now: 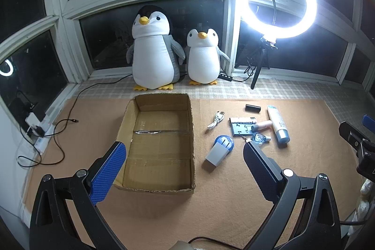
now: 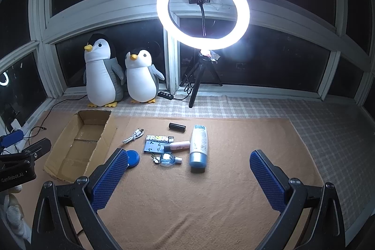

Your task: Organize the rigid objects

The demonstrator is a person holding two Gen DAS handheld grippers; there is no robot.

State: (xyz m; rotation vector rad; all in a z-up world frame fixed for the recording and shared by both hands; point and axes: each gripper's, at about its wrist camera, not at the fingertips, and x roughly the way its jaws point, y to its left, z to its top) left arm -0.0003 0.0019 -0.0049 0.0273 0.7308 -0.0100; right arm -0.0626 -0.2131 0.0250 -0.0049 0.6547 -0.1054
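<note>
Fingers of the left gripper (image 1: 185, 168) and right gripper (image 2: 188, 176) are spread wide, holding nothing. Small things sit close together on the orange mat (image 2: 211, 203), beside the empty brown cardboard box (image 1: 161, 144). Grabbing the white-and-blue tube (image 2: 198, 144) could bump the little pink bottle (image 2: 179, 145) touching it and roll it away.

We see a tan mat (image 2: 211, 203); past our left fingertips lies an open cardboard box (image 1: 159, 144), past our right a white tube (image 2: 198, 144).
</note>
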